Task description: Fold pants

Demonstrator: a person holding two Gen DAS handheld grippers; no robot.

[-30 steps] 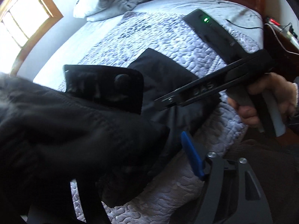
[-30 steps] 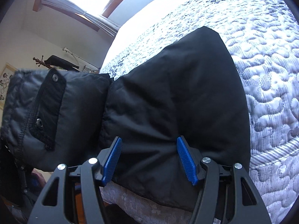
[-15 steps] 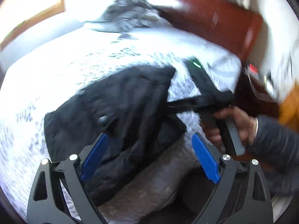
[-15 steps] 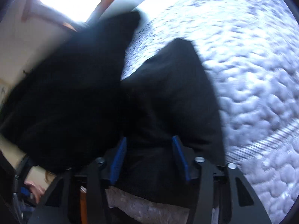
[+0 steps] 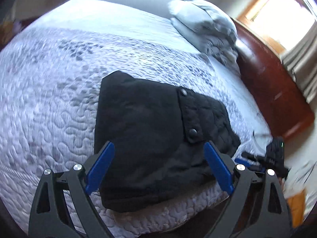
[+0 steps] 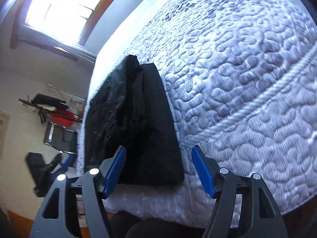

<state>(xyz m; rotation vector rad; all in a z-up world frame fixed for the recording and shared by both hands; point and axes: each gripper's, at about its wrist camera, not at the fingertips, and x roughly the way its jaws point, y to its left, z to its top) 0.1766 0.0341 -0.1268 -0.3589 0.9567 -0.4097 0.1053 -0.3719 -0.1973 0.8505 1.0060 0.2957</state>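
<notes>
The black pants (image 5: 148, 127) lie folded in a compact stack on the quilted bedspread (image 5: 49, 103), near the bed's front edge, with a snap-button pocket flap on top. My left gripper (image 5: 158, 166) hovers just before the stack, open, with nothing pressed between its blue pads. In the right wrist view the pants (image 6: 136, 127) show edge-on. My right gripper (image 6: 158, 170) has its jaws opening; the stack's near corner shows between the pads, but they do not press on it. Each gripper shows in the other's view: the right gripper (image 5: 273, 158) and the left gripper (image 6: 49, 168).
A grey pillow (image 5: 206, 31) lies at the head of the bed against a dark wooden headboard (image 5: 277, 91). A bright window (image 6: 65, 6) is beyond the far side. The mattress edge (image 6: 247, 103) with its piping drops off close to my right gripper.
The lifted part of the pants has come down onto the stack. Both grippers have let go and opened, and the left one has rolled and swung to face the folded stack.
</notes>
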